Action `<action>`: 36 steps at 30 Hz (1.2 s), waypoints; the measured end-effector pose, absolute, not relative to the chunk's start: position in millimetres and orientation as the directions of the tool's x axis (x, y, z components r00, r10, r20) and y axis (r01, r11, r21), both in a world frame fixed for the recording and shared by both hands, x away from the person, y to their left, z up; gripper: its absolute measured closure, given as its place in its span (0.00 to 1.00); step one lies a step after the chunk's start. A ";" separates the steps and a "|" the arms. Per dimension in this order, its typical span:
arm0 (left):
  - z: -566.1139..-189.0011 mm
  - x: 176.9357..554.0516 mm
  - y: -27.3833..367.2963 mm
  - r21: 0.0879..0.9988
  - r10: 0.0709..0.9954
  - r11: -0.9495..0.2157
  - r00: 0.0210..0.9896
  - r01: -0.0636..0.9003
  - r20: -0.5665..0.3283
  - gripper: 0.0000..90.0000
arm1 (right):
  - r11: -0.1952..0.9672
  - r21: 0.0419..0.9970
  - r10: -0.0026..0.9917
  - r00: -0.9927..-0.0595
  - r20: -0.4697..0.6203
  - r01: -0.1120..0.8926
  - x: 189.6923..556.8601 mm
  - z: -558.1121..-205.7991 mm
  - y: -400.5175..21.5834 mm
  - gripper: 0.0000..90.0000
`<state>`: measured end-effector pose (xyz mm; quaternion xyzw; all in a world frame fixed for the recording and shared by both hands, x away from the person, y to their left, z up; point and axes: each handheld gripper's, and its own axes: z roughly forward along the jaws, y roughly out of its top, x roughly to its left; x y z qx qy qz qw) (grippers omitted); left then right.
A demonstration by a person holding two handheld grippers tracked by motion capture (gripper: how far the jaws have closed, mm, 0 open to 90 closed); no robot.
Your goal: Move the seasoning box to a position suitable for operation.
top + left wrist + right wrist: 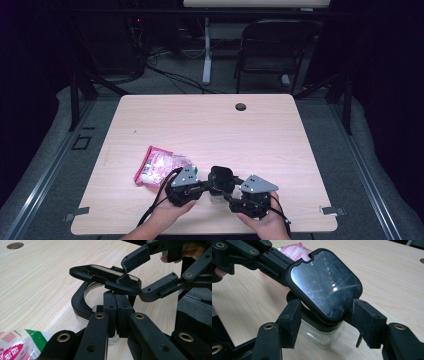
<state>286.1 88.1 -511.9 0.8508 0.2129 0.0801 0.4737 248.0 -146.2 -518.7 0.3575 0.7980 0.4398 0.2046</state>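
On the pink packet: only white strokes, not readable. Left gripper clamped on the jar rim. Right gripper spread wide beside the black lid, not pressing it.

So there's a clear glass jar with a black collar sitting upright on the table, around 6 o'clock near the front edge. Its black-rimmed hinged lid (glossy, smudgy panel in the middle) is flipped up, tilted open above the mouth.

Far half of desk: lay bare, open to pass.
Left of the jar: pink packet blocked the way.
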 end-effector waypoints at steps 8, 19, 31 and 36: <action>-517.6 285.9 85.2 0.832 0.432 -0.476 0.900 0.284 -0.060 0.98 | 0.374 0.849 0.761 -0.647 -0.050 0.374 247.4 -519.6 -141.1 0.45; -522.0 285.5 85.0 0.836 0.430 -0.471 0.901 0.282 -0.061 0.99 | 0.327 0.851 0.770 -0.638 0.013 0.412 248.1 -519.1 -143.9 0.48; -522.2 285.3 85.1 0.836 0.429 -0.471 0.901 0.280 -0.060 0.99 | 0.277 0.884 0.783 -0.622 0.021 0.378 244.4 -513.4 -149.8 0.52; -522.2 285.1 84.9 0.837 0.430 -0.470 0.901 0.280 -0.059 0.99 | 0.244 0.893 0.789 -0.613 0.044 0.379 242.9 -511.3 -155.0 0.54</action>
